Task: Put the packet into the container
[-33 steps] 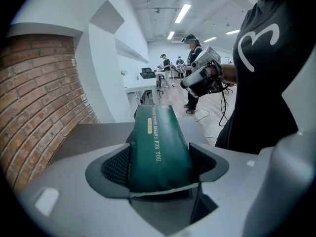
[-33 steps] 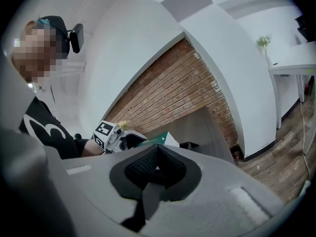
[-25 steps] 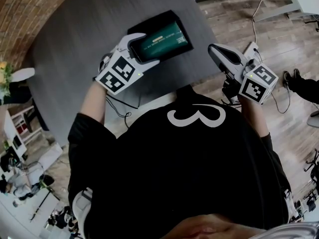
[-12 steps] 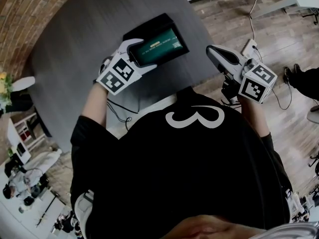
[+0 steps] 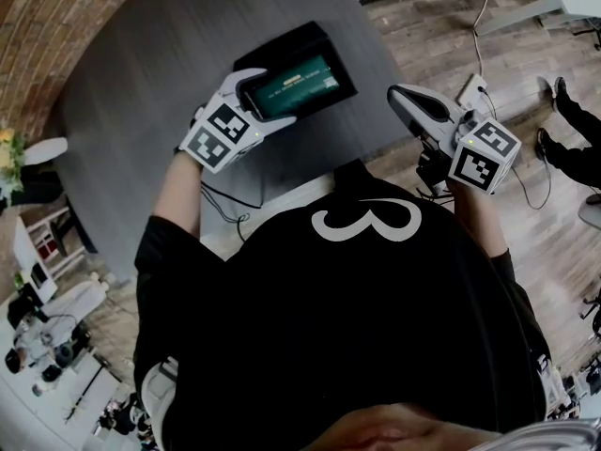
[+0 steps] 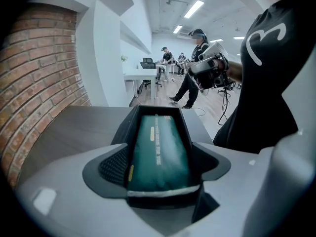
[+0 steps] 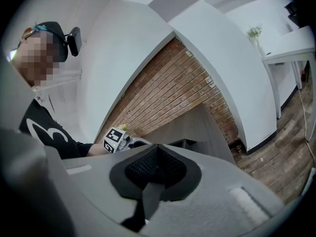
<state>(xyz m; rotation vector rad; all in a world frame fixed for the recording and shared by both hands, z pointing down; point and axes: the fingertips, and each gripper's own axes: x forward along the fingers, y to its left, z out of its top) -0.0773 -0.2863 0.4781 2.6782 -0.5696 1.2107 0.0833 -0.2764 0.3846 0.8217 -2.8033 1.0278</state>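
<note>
A dark green packet [image 5: 295, 84] lies lengthwise inside the black open container [image 5: 282, 43] on the dark grey table [image 5: 141, 83]. My left gripper [image 5: 268, 97] straddles the packet's near end. In the left gripper view the packet [image 6: 159, 149] fills the container [image 6: 127, 125], its white sealed end between the jaws of the left gripper [image 6: 163, 164]. Those jaws are opening and stand wide, no longer squeezing the packet. My right gripper [image 5: 404, 99] hangs off the table's right edge, shut and empty; in its own view the right gripper's [image 7: 155, 168] pads meet.
A brick wall [image 6: 34, 83] stands left of the table. Cables and a white power strip [image 5: 470, 90] lie on the wooden floor to the right, where a person's legs [image 5: 573, 144] show. Other people and white desks [image 6: 140, 75] stand far off.
The left gripper has edged a little left along the table with the packet now down in the container, and its jaws have spread. The right gripper has stayed put.
</note>
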